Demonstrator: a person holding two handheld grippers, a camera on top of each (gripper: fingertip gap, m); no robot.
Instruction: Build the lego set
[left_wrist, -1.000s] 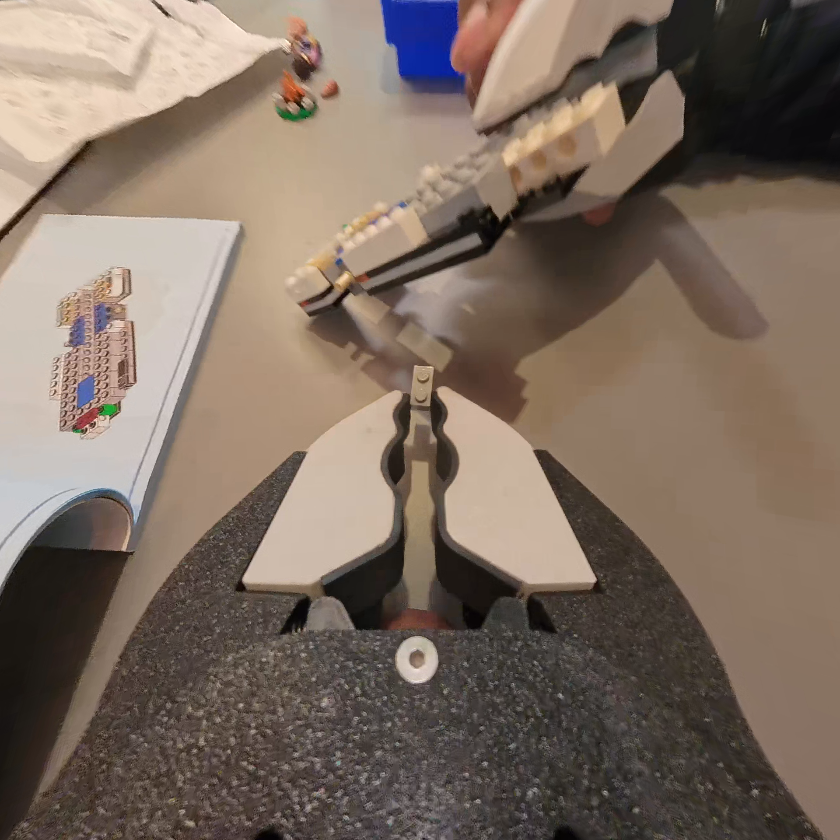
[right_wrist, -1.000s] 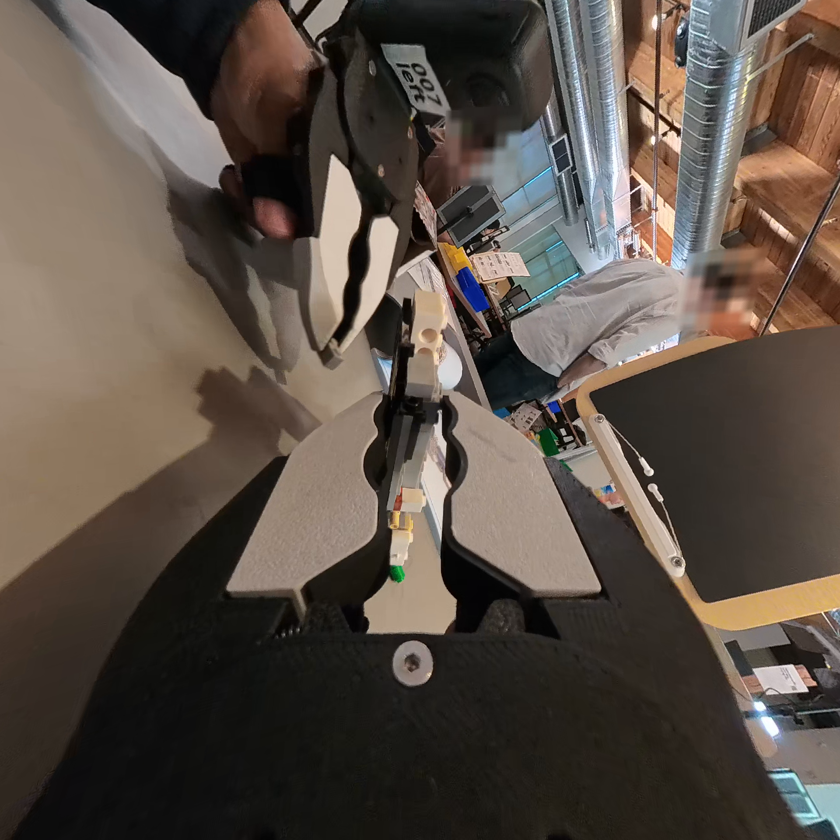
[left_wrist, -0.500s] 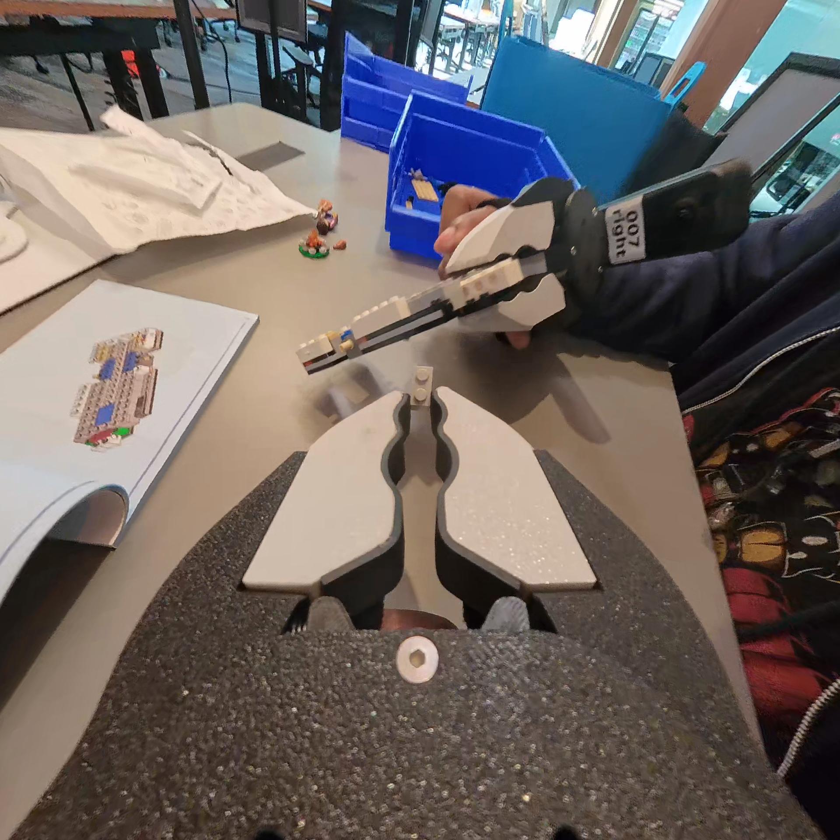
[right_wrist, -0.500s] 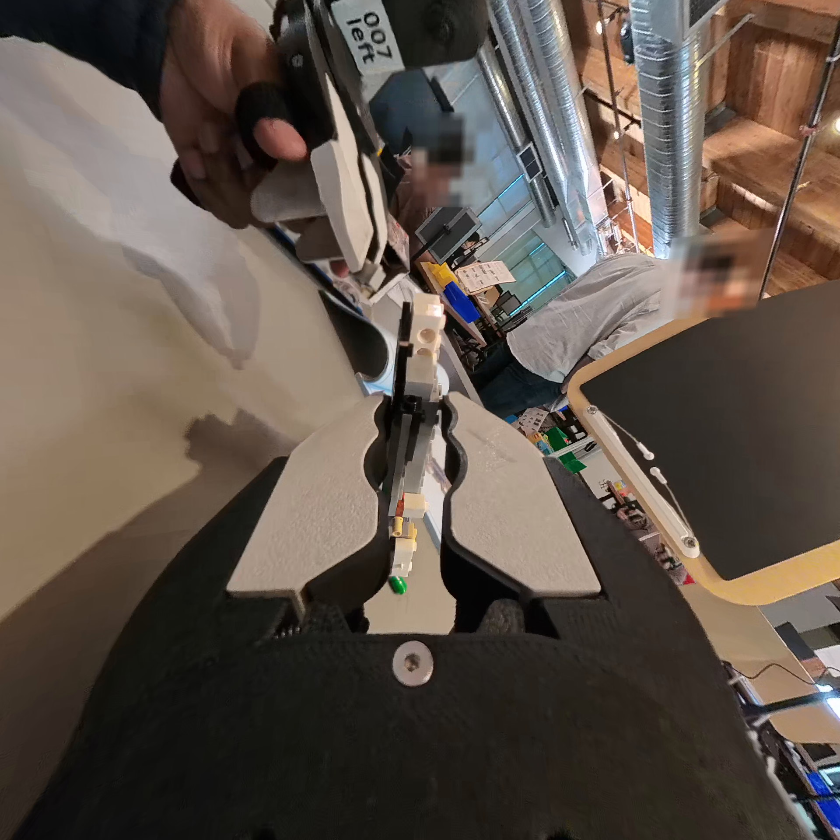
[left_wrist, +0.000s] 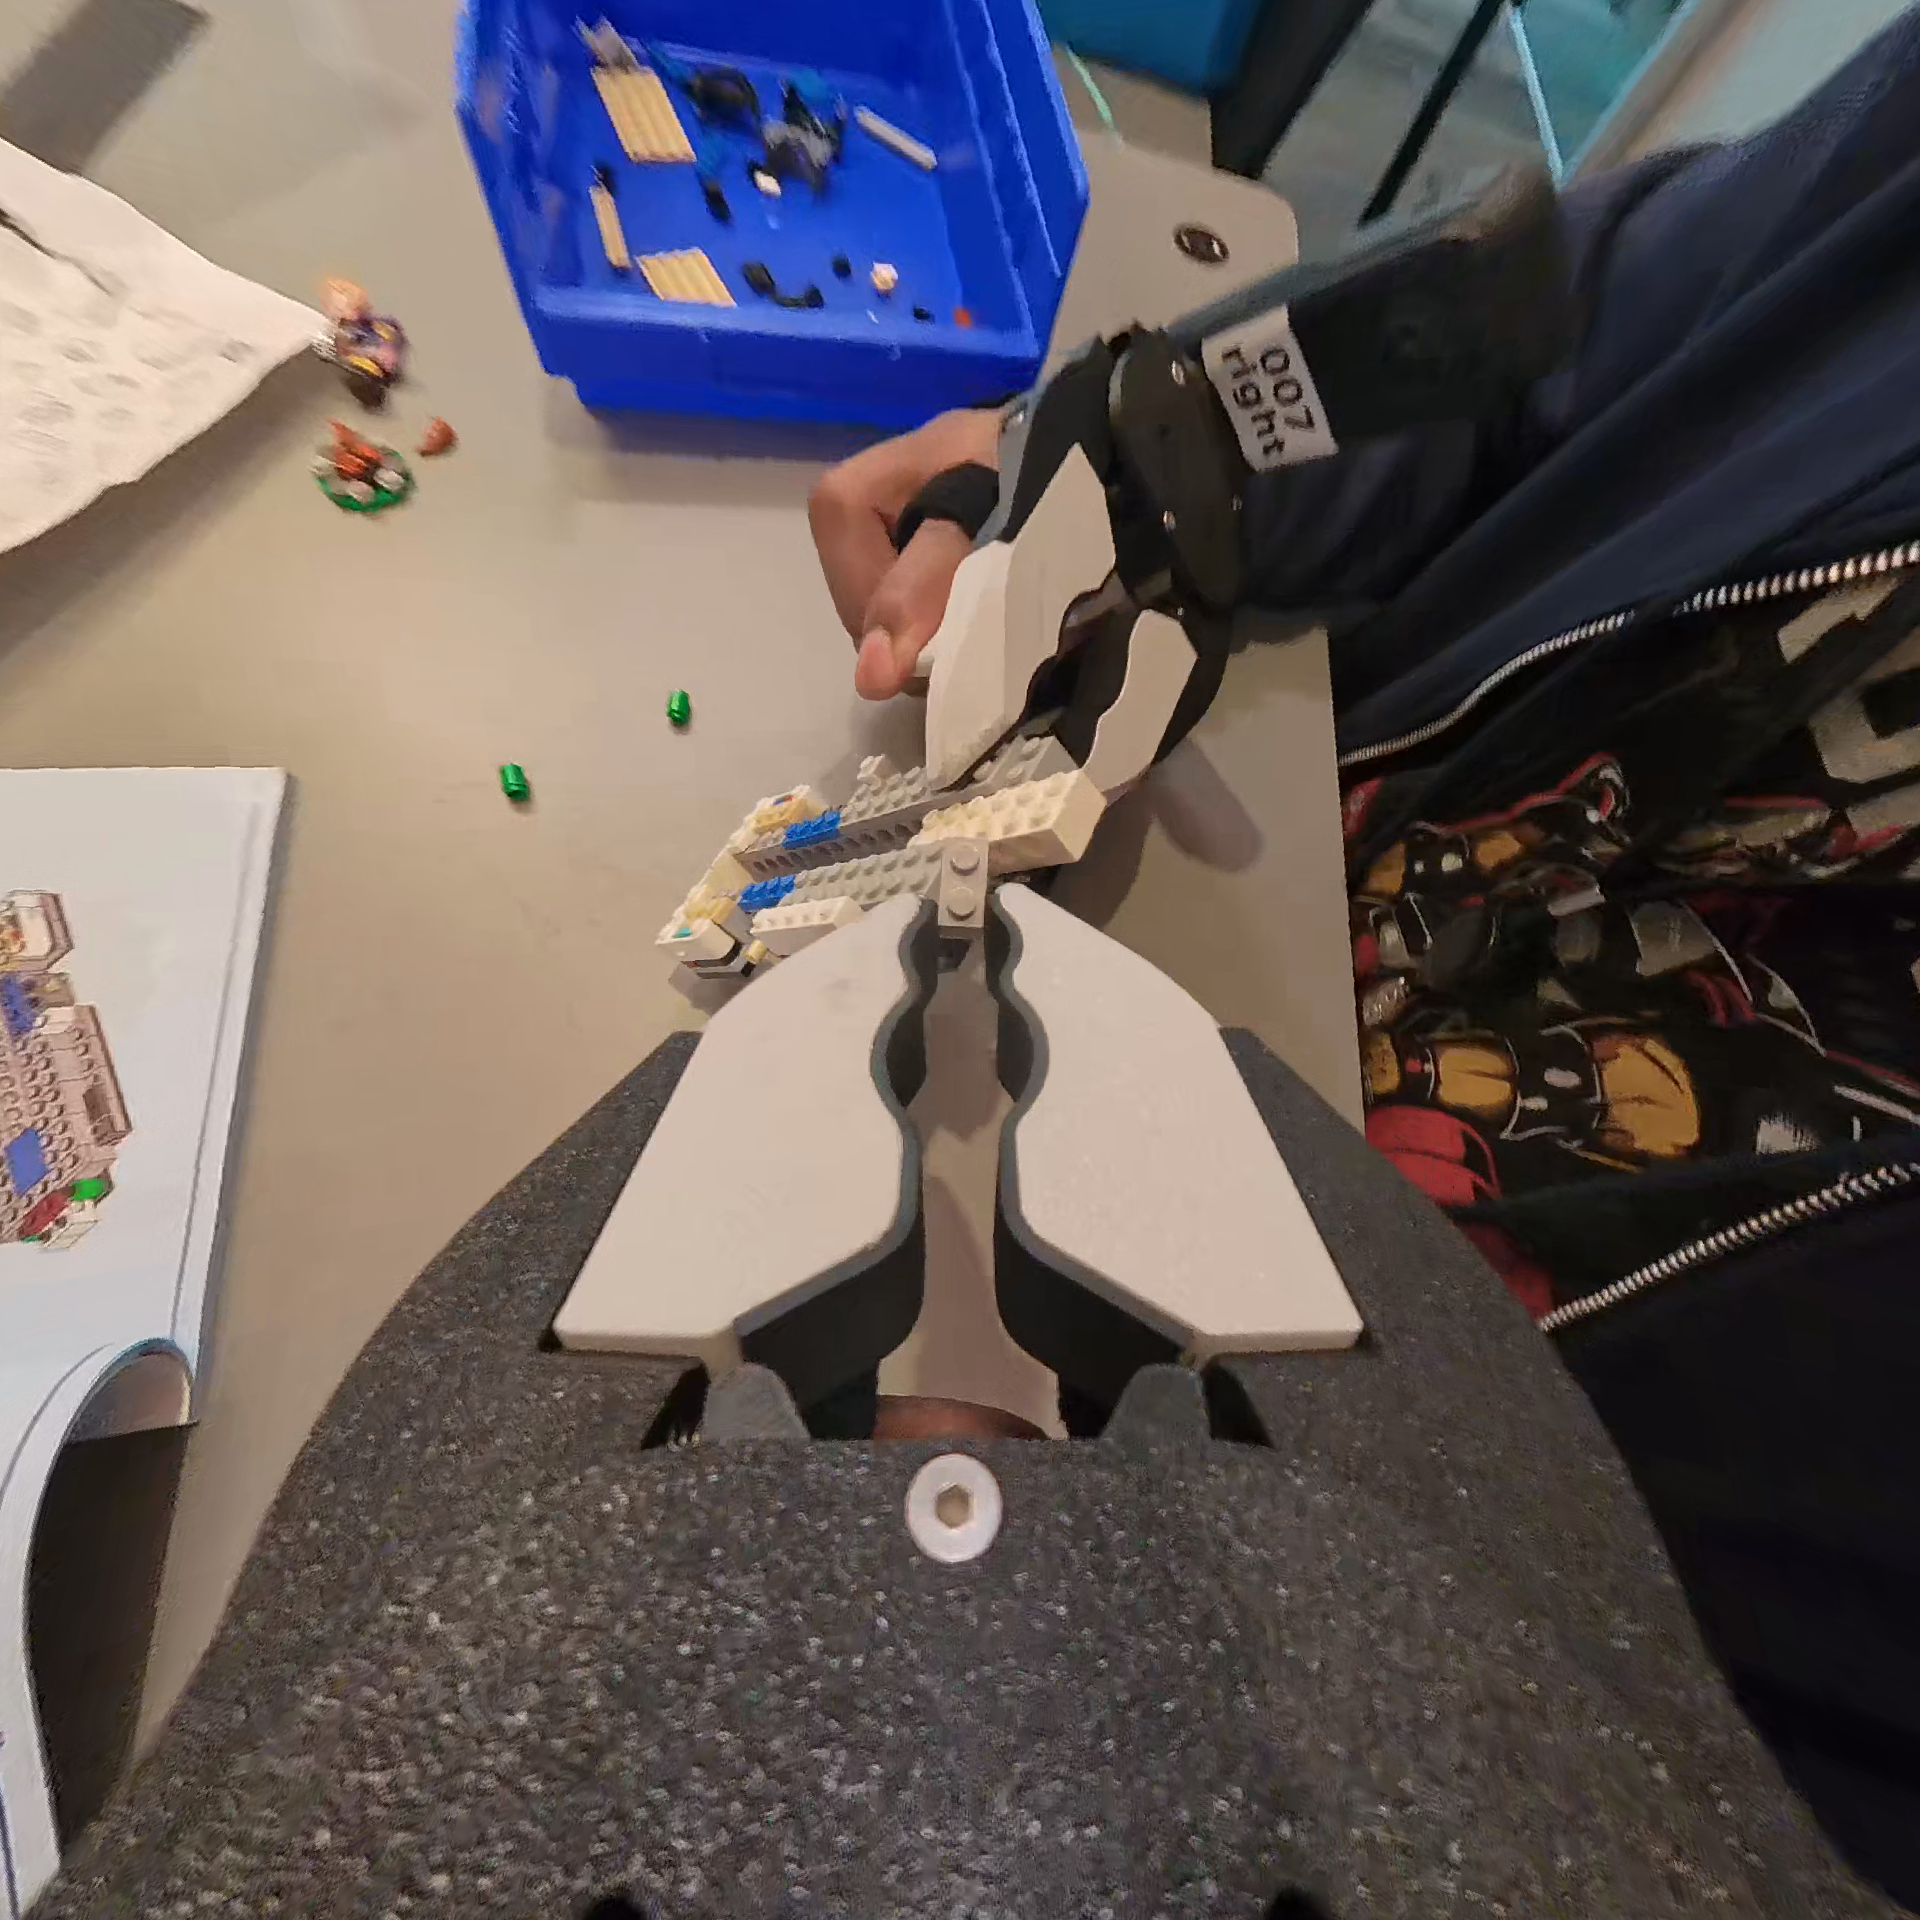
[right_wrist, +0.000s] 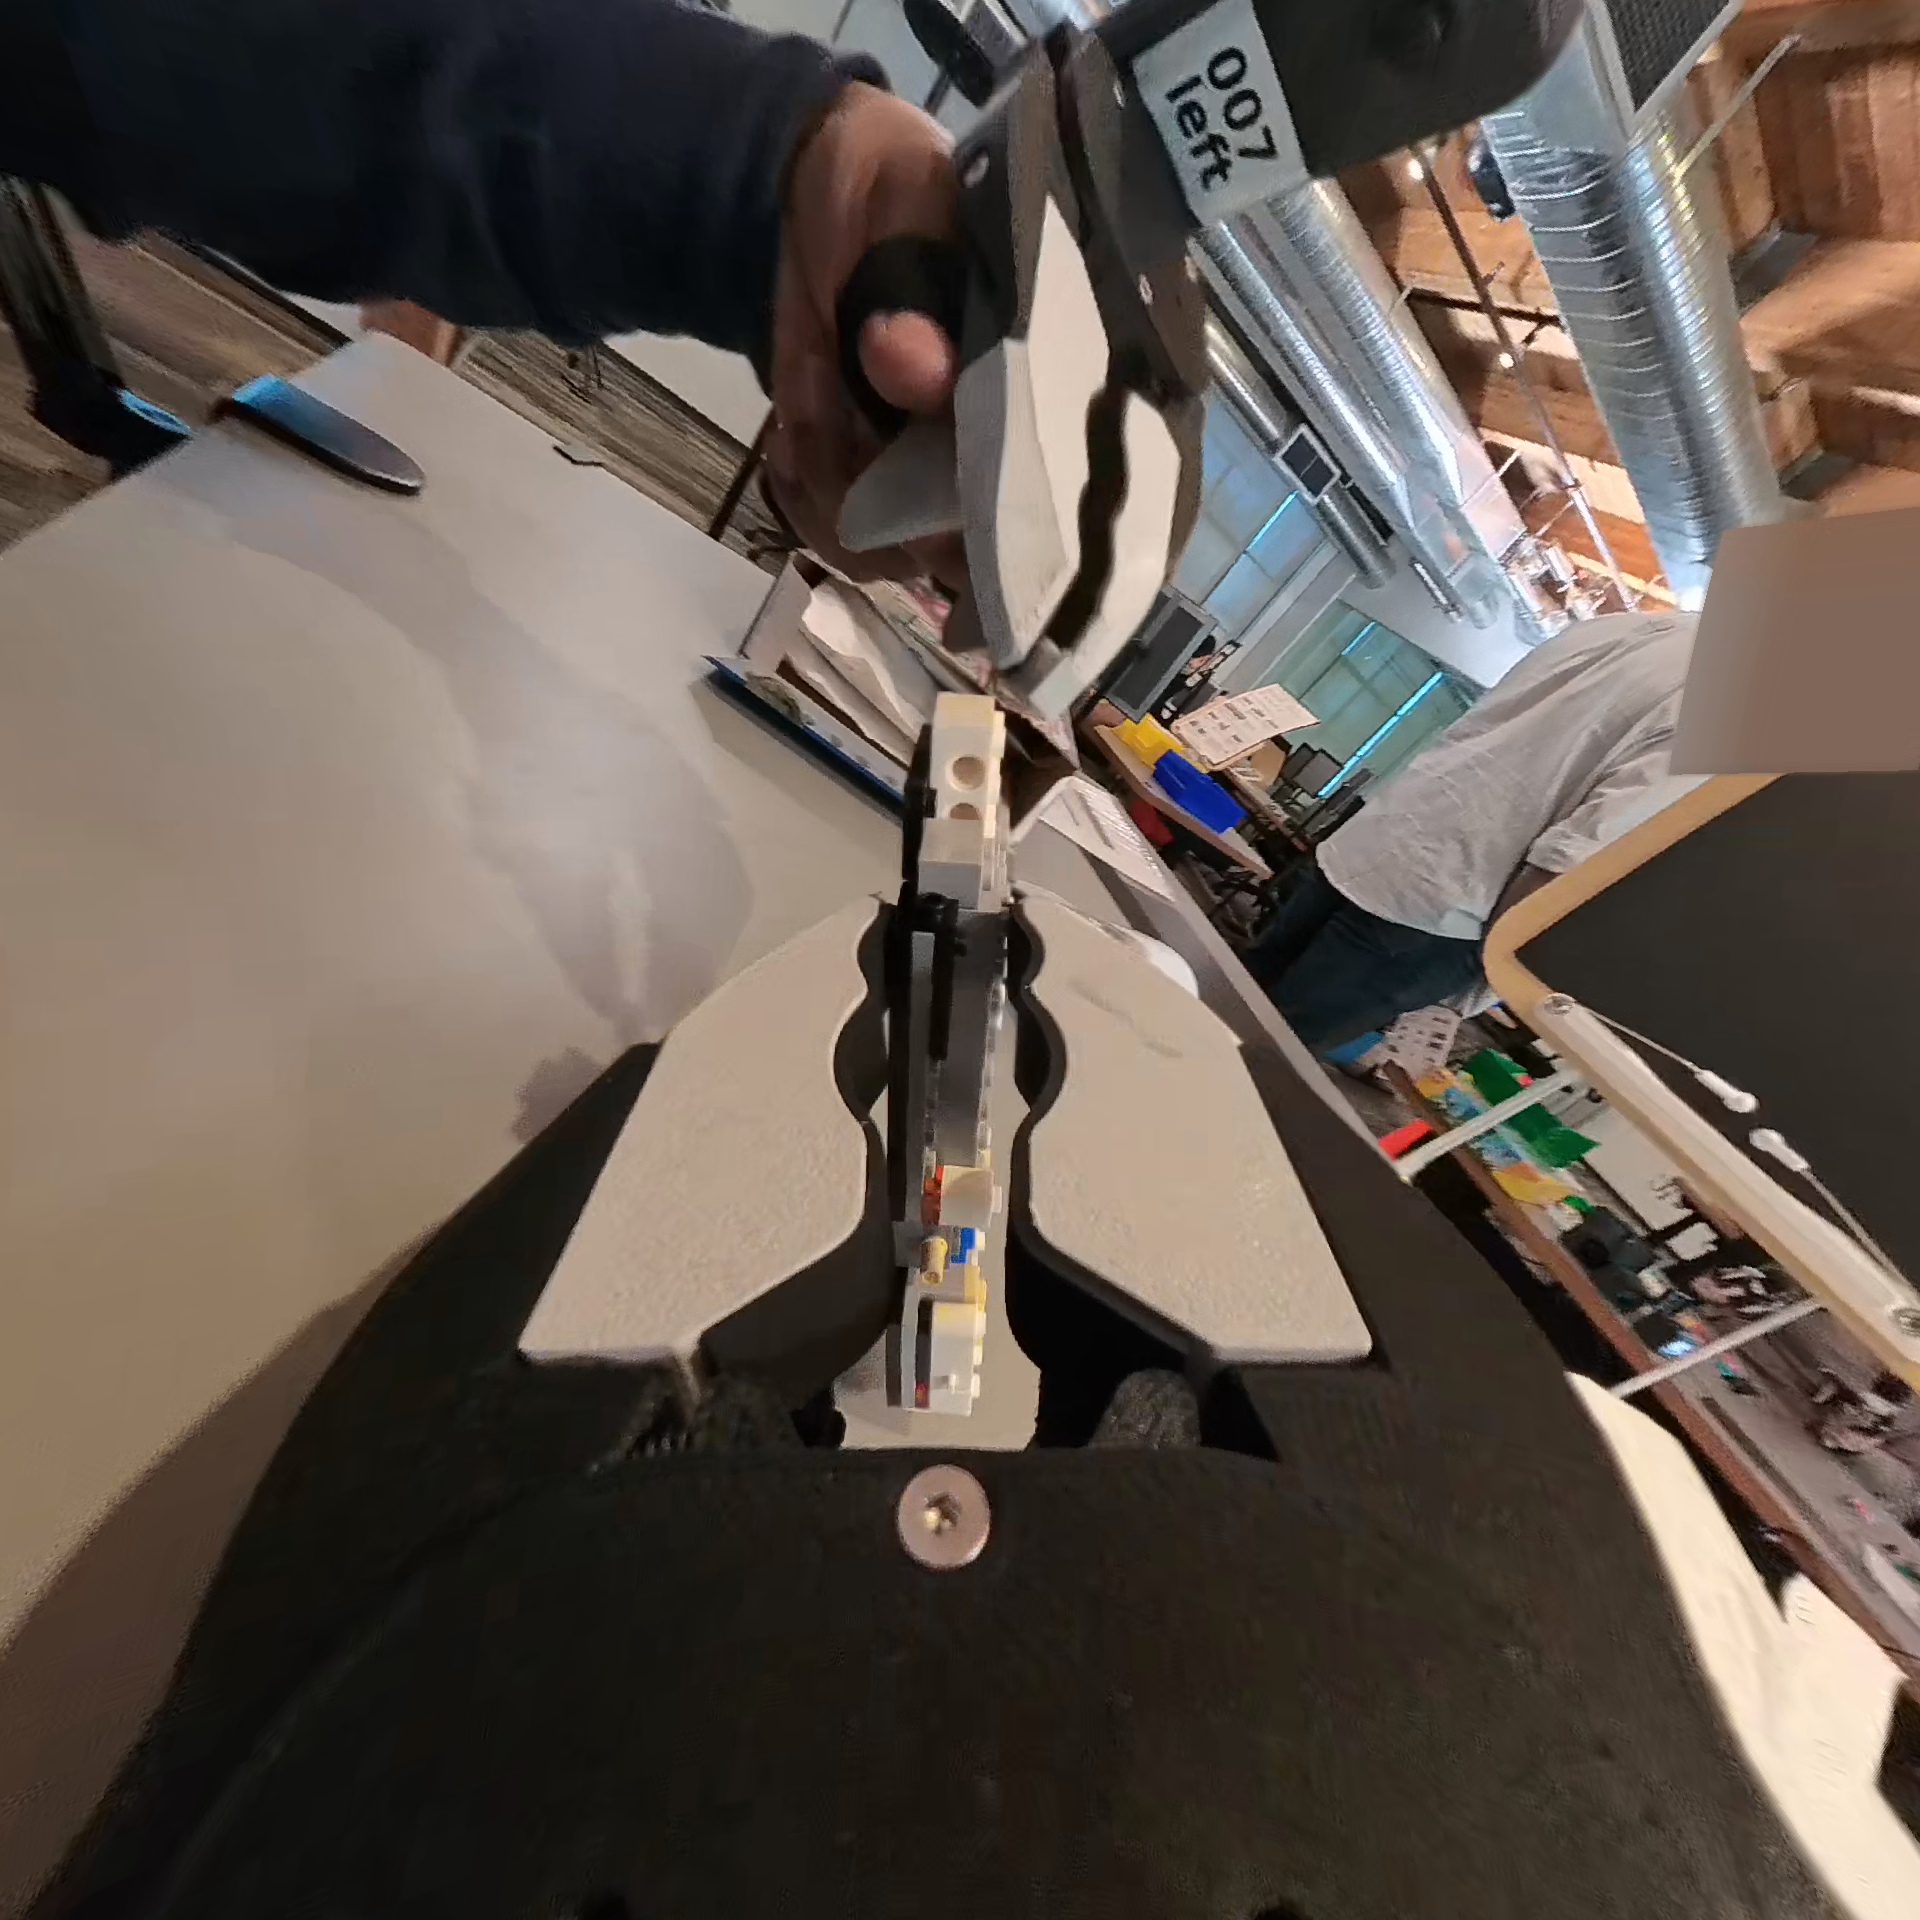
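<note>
My left gripper (left_wrist: 961, 914) is shut on a small grey two-stud plate (left_wrist: 962, 881). The plate's far end lies against the near edge of a long brick model (left_wrist: 883, 842) of white, grey and blue bricks. My right gripper (right_wrist: 951, 914) is shut on that brick model (right_wrist: 951, 1039) and holds it edge-on just above the grey table (left_wrist: 468, 644). In the left wrist view the right gripper (left_wrist: 1039, 748) clamps the model's right end. In the right wrist view the left gripper (right_wrist: 1039, 665) hangs just above the model's white tip (right_wrist: 966, 769).
A blue bin (left_wrist: 769, 197) with loose pieces stands at the back. Two green studs (left_wrist: 514, 779) and small figure parts (left_wrist: 364, 473) lie on the table. An open instruction booklet (left_wrist: 94, 1039) and a paper sheet (left_wrist: 94, 343) lie at the left. A person's torso (left_wrist: 1662, 935) is at the right. About 5 cm separates my left fingertips from my right.
The right gripper has turned and lowered the model so its studded top faces up. My left gripper has brought the grey plate up to the model's near edge. Both grasps stay the same.
</note>
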